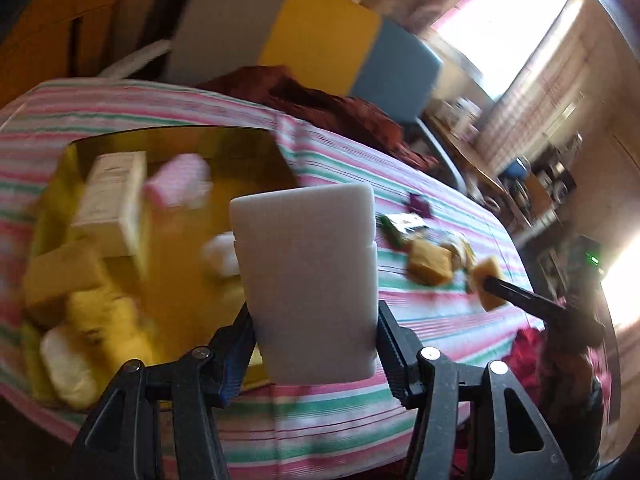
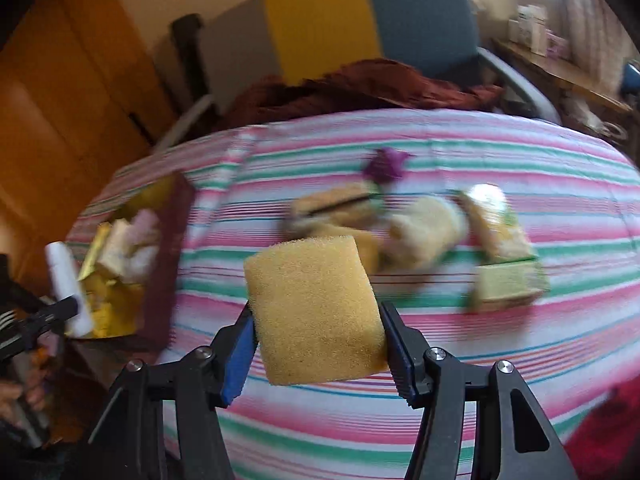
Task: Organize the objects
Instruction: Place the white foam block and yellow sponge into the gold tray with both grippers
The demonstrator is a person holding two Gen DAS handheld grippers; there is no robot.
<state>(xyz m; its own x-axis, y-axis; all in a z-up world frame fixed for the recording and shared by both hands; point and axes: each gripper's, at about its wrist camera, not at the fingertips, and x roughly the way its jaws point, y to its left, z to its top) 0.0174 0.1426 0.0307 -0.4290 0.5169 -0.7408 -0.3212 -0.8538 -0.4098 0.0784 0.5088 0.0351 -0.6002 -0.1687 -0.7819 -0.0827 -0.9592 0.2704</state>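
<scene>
My left gripper is shut on a white foam block, held upright above the near right corner of a gold-lined box. In the box lie a cream carton, a pink sponge and several yellow sponges. Over the striped cloth, my right gripper is shut on a yellow sponge. Behind it a blurred pile of sponges, a green-yellow sponge and a purple item lie on the cloth. The right wrist view shows the white block at the box.
The striped cloth covers a rounded surface whose edges drop away at left and front. A dark red cloth is bunched at the far edge. Behind it stands a grey, yellow and blue chair back, with wooden cupboards to the left.
</scene>
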